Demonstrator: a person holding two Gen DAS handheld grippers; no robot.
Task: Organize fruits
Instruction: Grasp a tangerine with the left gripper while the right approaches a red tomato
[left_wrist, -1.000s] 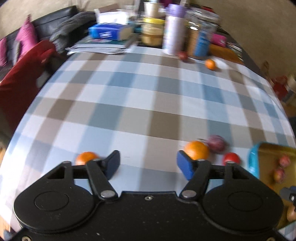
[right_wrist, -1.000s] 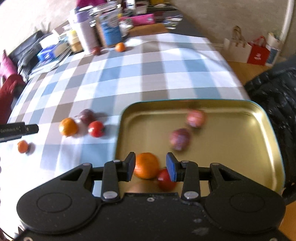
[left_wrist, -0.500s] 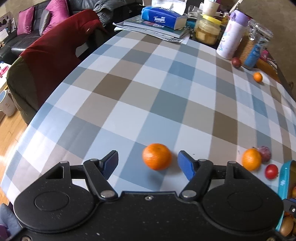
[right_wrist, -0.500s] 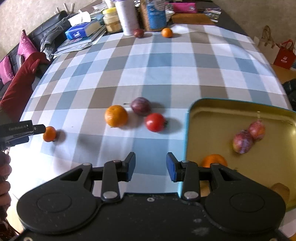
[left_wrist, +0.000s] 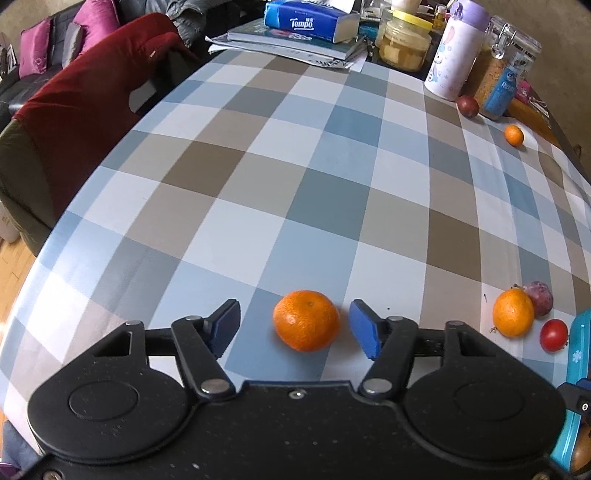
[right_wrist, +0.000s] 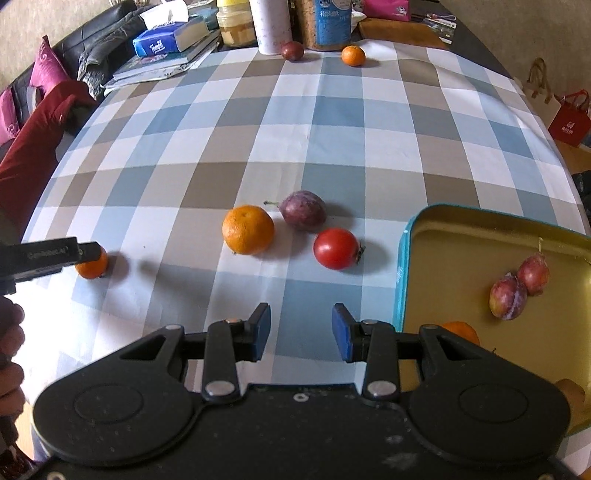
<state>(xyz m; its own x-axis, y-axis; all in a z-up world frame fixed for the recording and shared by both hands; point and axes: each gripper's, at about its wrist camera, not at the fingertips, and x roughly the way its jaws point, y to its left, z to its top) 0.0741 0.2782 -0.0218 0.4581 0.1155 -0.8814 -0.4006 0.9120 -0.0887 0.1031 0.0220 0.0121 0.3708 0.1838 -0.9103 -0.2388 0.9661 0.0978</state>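
Note:
My left gripper (left_wrist: 294, 328) is open, with a small orange mandarin (left_wrist: 306, 319) on the checked cloth between its blue pads, not touching them. The same mandarin shows in the right wrist view (right_wrist: 92, 264), partly behind the left gripper. My right gripper (right_wrist: 300, 331) is open and empty above the cloth, left of the teal tin tray (right_wrist: 402, 273). The tray holds two plums (right_wrist: 508, 297) and an orange (right_wrist: 460, 330). An orange (right_wrist: 248, 229), a purple plum (right_wrist: 303, 210) and a red tomato (right_wrist: 335, 248) lie together ahead of the right gripper.
At the far end lie a dark plum (right_wrist: 292, 50) and a small mandarin (right_wrist: 353, 55), in front of a white bottle (right_wrist: 270, 22), jars, a tissue pack (right_wrist: 166, 38) and books. A red-covered chair (left_wrist: 85, 107) stands at the table's left edge.
My left gripper has come around the small mandarin, which now lies between its open pads. My right gripper has left the tray and moved left over the cloth, leaving the orange in the tray.

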